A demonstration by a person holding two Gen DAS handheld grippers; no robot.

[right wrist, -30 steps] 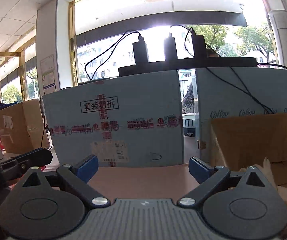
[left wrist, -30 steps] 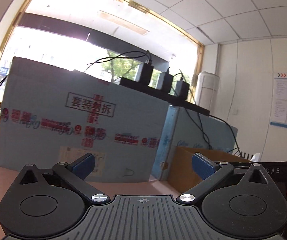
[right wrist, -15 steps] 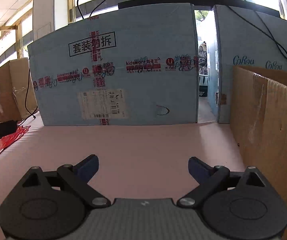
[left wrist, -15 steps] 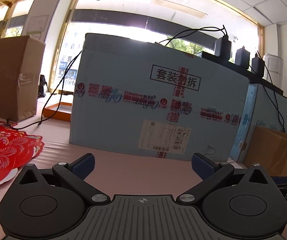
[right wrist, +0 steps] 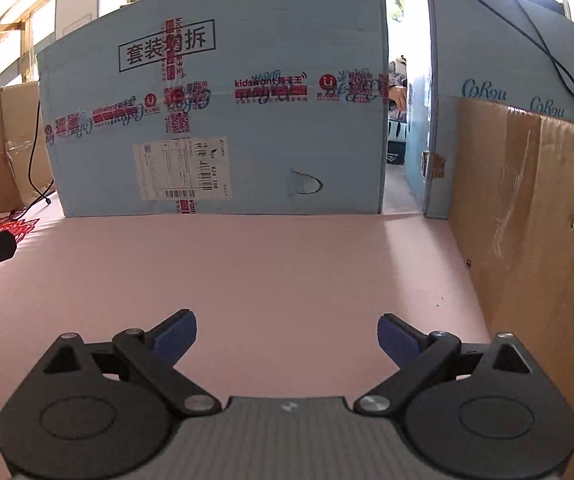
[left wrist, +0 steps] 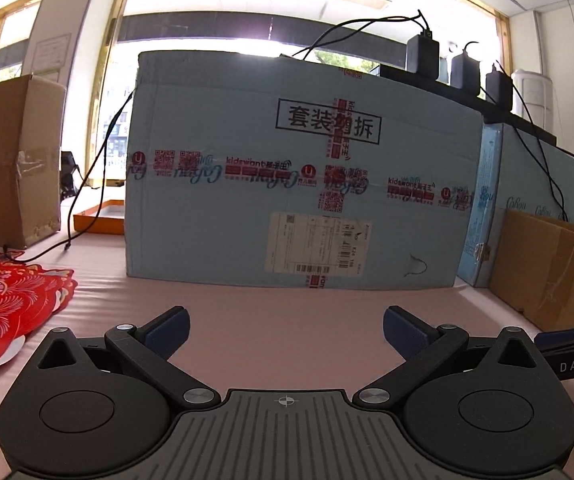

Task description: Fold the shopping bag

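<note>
Red patterned shopping bags [left wrist: 11, 312] are lying flat at the pink worktop's [left wrist: 287, 320] left edge, well apart from the left claw [left wrist: 285, 330] and right claw [right wrist: 286, 334], both hovering spread and empty, seemingly readying a reach.

Pink table surface [right wrist: 247, 264], matte, bare through the centre. At 12 o'clock a large light-blue carton [left wrist: 299, 184] stands on it, shipping label facing the cameras. At 1–2 o'clock a second blue carton [right wrist: 499, 60], just beside the first. At 3 o'clock a brown cardboard box [right wrist: 539, 248]. At 9 o'clock red patterned bags [left wrist: 3, 304] lie flat; behind them a taped brown box [left wrist: 11, 160] and an orange tray [left wrist: 101, 220]. A black cable [left wrist: 83, 200] trails onto the surface.
</note>
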